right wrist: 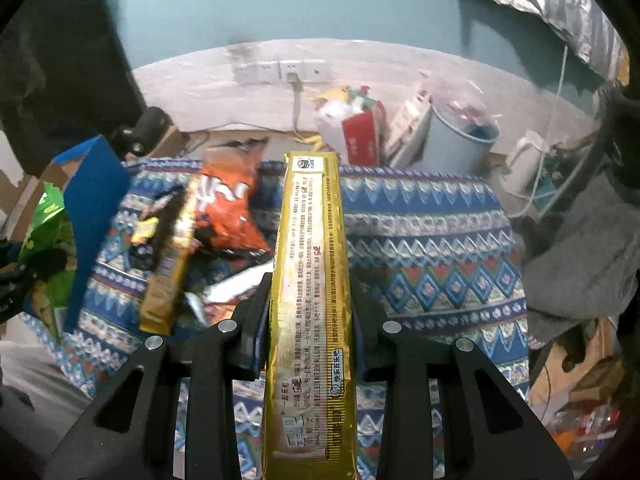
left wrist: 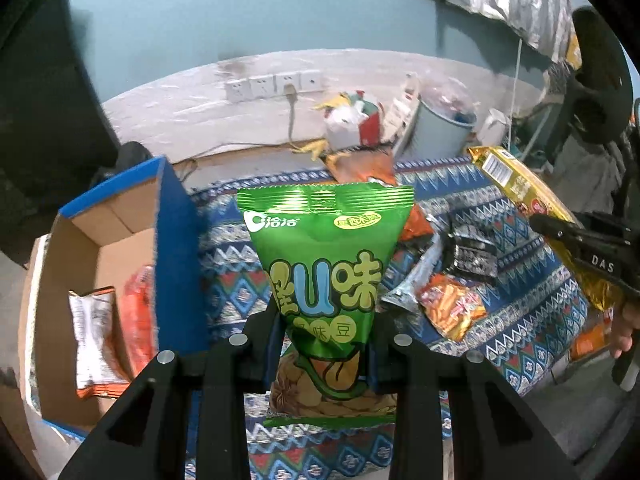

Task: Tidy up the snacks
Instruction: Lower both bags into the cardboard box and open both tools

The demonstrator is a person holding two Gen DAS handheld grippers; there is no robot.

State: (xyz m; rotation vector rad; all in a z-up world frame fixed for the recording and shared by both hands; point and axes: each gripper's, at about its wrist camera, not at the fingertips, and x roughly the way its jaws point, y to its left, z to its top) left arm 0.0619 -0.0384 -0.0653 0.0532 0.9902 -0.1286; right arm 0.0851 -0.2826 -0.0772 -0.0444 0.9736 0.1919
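Note:
My left gripper (left wrist: pixel 326 332) is shut on a green snack bag (left wrist: pixel 324 264) and holds it upright above the patterned cloth, just right of the blue cardboard box (left wrist: pixel 176 248). My right gripper (right wrist: pixel 310 304) is shut on a long gold biscuit pack (right wrist: pixel 310 280) held lengthwise above the cloth. The gold pack (left wrist: pixel 532 208) and the right gripper (left wrist: pixel 580 248) also show at the right of the left wrist view. The green bag (right wrist: pixel 48 240) shows at the left edge of the right wrist view. The box holds an orange packet (left wrist: pixel 138 312) and a white-backed packet (left wrist: pixel 94 340).
Loose snacks lie on the blue patterned cloth (right wrist: pixel 420 248): an orange bag (right wrist: pixel 228 208), a second gold pack (right wrist: pixel 168 272), a black pack (left wrist: pixel 472 252), an orange stick-snack bag (left wrist: pixel 452 308). A pale blue bin (right wrist: pixel 460 140) and bags stand behind, by the wall sockets (left wrist: pixel 276 84).

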